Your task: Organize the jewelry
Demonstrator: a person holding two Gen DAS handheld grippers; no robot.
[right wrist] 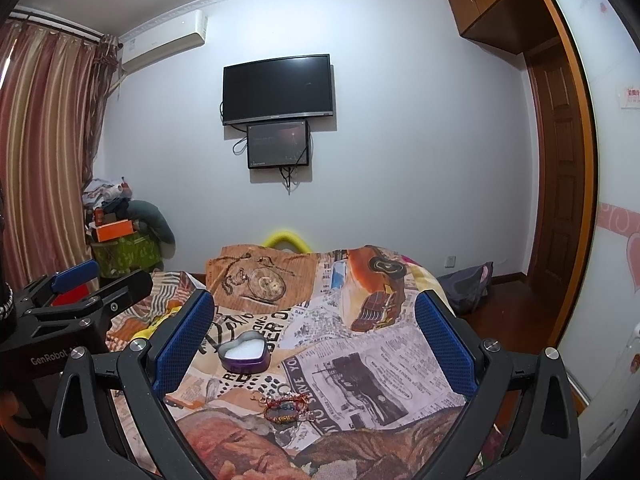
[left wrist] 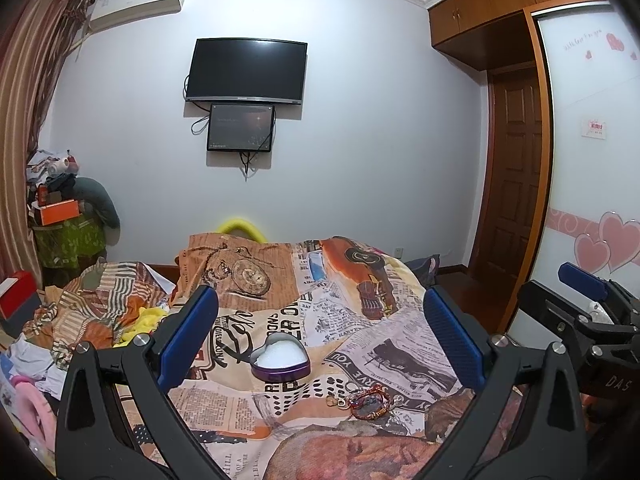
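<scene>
I have both grippers spread wide and empty above the bedspread [right wrist: 400, 360]. The jewelry pile [right wrist: 285, 410] lies low and nearly centred ahead of my right gripper [right wrist: 316, 344] — it looks nearer than the left gripper [left wrist: 320, 336], which sees it off to the right. The heart-shaped tin [right wrist: 245, 354] sits open just beyond.

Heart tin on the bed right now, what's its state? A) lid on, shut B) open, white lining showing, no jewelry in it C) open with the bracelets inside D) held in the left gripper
B: the heart tin sits open on the bedspread with only white lining visible, while the bracelets lie on the cover nearer the camera, outside the tin.
</scene>
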